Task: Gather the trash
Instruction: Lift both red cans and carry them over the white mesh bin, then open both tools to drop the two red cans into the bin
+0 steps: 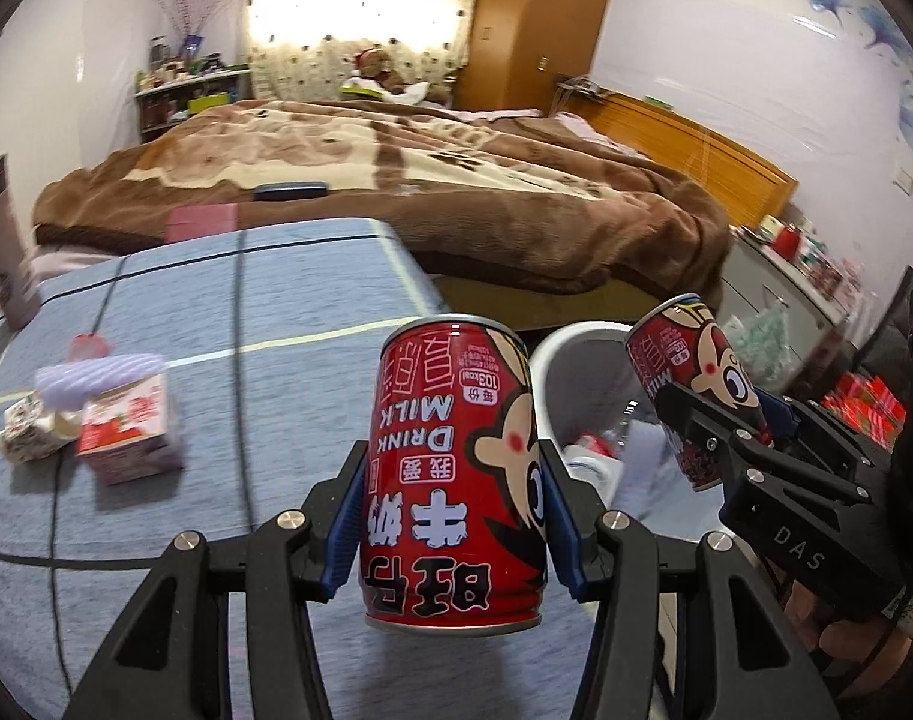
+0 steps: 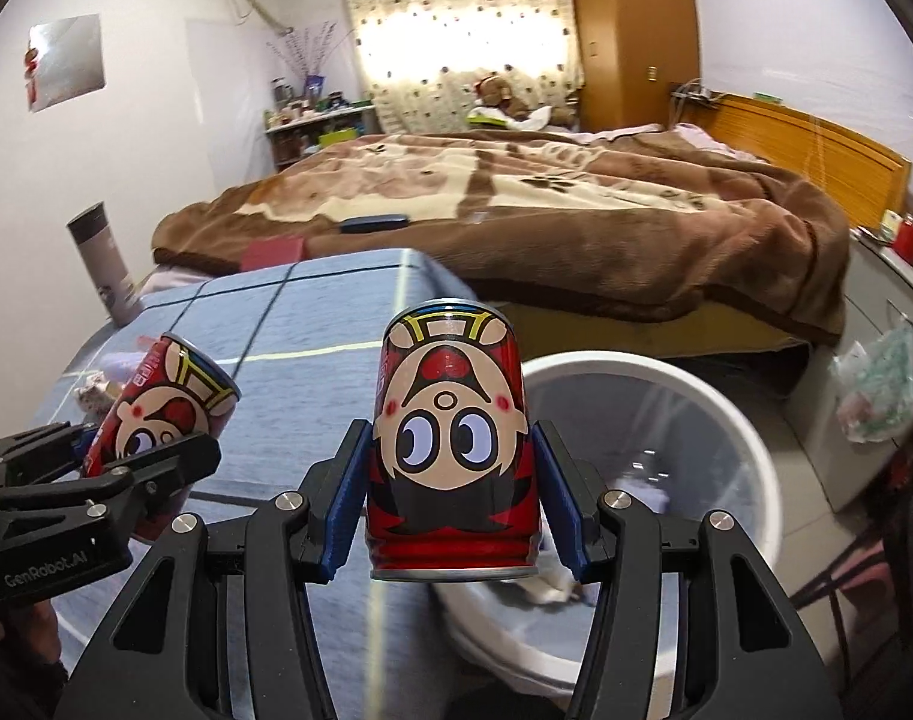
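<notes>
A: We have one red printed milk-drink can [image 1: 453, 474] clamped upside down between the blue-padded fingers of the left gripper [image 1: 453, 516], and a second red milk-drink can [image 2: 450, 450] of the same kind pinched the same way in the right gripper [image 2: 450, 510].

B: Agreed, both sets of fingers are closed on their cans, pads flat against the sides. Where do we stand relative to the bin?

A: The round white plastic wastebasket [image 2: 750, 438] sits on the floor just beside the grey-blue cloth-covered surface [image 1: 246, 312]. Our right can hangs at its near rim; our left can is over the edge of the surface, with the wastebasket just beyond it.

B: So we judge this as the carrying step: both cans lifted, neither released yet. There is some rubbish already inside the basket.

A: Next we need each can fully over the opening before the fingers part, right one first since it is closer.

B: And the left needs to go further across so its can clears the rim.

A: Left on the surface we see a small pink-and-white drink carton [image 1: 129, 429] and a crumpled printed wrapper [image 1: 27, 435], probably our next pickups.
</notes>
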Demonstrator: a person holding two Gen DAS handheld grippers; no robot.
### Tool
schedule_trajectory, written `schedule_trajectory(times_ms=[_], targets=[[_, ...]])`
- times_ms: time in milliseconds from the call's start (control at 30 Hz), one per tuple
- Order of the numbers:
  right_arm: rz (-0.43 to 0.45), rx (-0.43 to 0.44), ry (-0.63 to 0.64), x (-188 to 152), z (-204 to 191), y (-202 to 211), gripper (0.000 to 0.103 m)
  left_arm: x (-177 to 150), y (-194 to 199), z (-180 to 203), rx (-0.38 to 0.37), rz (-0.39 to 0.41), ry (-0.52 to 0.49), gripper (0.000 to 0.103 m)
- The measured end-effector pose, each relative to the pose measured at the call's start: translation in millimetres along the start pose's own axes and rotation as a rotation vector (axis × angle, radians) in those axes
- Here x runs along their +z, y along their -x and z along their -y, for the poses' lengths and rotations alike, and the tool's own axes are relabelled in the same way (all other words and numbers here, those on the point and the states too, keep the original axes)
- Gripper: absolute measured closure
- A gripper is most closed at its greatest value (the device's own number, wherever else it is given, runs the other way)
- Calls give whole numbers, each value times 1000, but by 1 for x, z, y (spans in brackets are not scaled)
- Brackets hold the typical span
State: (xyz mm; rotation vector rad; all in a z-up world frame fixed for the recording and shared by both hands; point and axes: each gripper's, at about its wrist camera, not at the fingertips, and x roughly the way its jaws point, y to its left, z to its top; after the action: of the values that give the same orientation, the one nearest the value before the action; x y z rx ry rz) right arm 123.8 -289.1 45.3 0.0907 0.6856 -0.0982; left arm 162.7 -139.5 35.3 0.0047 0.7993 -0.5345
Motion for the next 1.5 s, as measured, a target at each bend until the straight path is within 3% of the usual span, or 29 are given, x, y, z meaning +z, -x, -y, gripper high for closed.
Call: schedule_trajectory(times_ms=[267, 700, 1067, 1200, 1500], targets=[[2, -57, -56, -5, 32, 7, 49, 6, -18, 40, -60, -17, -58, 49], [-107, -123, -134, -26, 77, -15, 49, 4, -61, 87, -112, -96, -135, 49], [-170, -138, -154, -33, 91, -26, 48, 3, -84, 92, -96, -149, -137, 48], [-173, -158, -158, -35, 93, -26, 48, 2, -84, 91, -92, -146, -135, 35], [-144, -154, -157, -32, 92, -18, 46, 3, -67, 85, -100, -113, -115, 33]])
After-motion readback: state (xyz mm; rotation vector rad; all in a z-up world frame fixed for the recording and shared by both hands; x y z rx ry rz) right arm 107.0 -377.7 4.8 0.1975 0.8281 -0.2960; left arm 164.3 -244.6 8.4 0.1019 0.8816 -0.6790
